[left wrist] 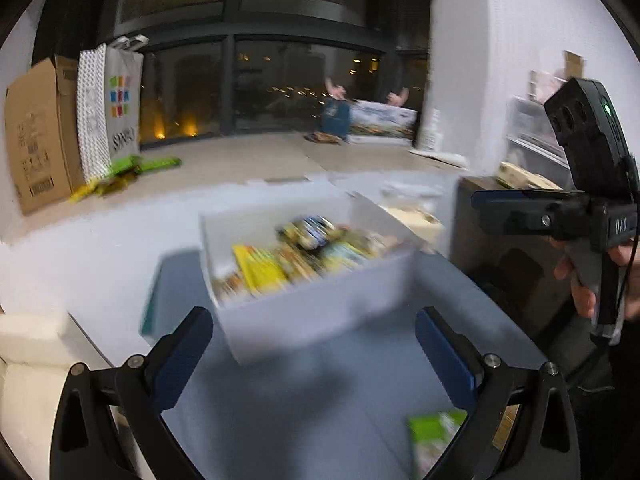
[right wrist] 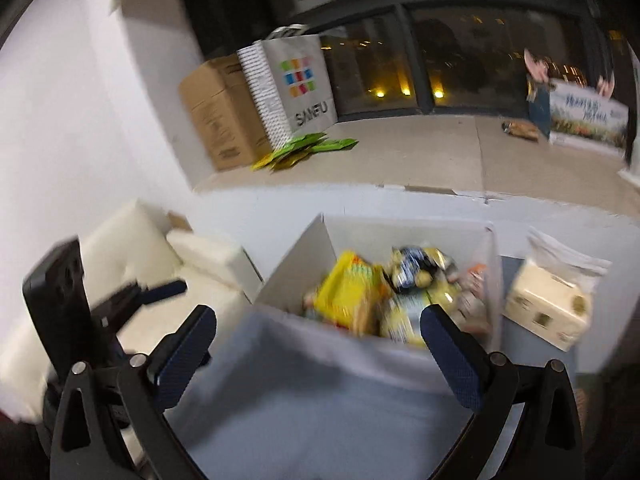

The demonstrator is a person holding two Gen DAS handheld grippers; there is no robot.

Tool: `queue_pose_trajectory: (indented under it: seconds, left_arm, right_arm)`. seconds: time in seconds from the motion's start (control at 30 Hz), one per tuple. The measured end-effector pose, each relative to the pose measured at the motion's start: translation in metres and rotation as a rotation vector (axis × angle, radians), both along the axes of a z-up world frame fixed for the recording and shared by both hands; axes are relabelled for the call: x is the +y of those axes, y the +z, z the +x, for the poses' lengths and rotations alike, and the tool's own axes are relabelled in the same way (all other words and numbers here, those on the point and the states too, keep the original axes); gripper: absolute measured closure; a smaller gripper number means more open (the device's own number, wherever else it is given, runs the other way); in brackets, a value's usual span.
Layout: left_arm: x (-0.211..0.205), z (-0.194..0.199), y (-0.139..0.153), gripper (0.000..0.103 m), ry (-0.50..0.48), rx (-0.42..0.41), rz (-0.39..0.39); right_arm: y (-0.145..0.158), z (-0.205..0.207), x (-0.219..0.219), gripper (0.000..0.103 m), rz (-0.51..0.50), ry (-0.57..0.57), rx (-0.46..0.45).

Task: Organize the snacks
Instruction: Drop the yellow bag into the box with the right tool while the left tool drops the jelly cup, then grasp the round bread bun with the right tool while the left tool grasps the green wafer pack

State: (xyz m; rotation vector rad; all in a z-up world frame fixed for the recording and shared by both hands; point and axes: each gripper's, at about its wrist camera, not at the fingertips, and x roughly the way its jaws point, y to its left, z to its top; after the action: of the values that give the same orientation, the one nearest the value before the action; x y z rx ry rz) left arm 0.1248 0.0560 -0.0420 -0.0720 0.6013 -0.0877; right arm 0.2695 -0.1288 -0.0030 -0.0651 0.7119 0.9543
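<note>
The white box (right wrist: 372, 356) of snacks sits on the grey desk (left wrist: 304, 412), straight ahead of both tools, and it is already well filled: a yellow packet (right wrist: 348, 292) lies at its left side, a blue-and-yellow bag (right wrist: 416, 268) sits toward the back, and more wrappers, too blurred to name, are crowded beside them. One green packet (left wrist: 434, 436) lies loose on the desk, near you and to the right of the box, just beside the right finger of your left tool (left wrist: 314, 356). Your left tool is released, its blue pads spread wide with nothing between them; your right tool (right wrist: 320, 356) stands just as wide and empty, hovering at the box's near wall. So you look to be between placements, with neither tool carrying anything, and the step in hand is most likely picking out the next snack to put away. The green packet seems the obvious candidate: it calls for bringing a tool low over the desk, straddling the packet's edge and closing on it gently, since a flat wrapper tends to slide. A cream tissue box (right wrist: 548, 308) stands just right of the snack box, so keep clear of it.
</note>
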Motion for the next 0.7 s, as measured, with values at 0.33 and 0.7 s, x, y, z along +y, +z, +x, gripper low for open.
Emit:
queue_pose_trajectory:
  seconds: [0.33, 0.7]
  left_arm:
    - [-0.073, -0.091, -0.046, 0.000, -0.027, 0.030, 0.015]
    - [-0.095, -0.100, -0.041, 0.000, -0.095, 0.002, 0.052]
  right_arm:
    - [-0.062, -0.127, -0.116, 0.000, -0.124, -0.080, -0.086]
    - [-0.144, -0.147, -0.122, 0.000, -0.291, -0.112, -0.013]
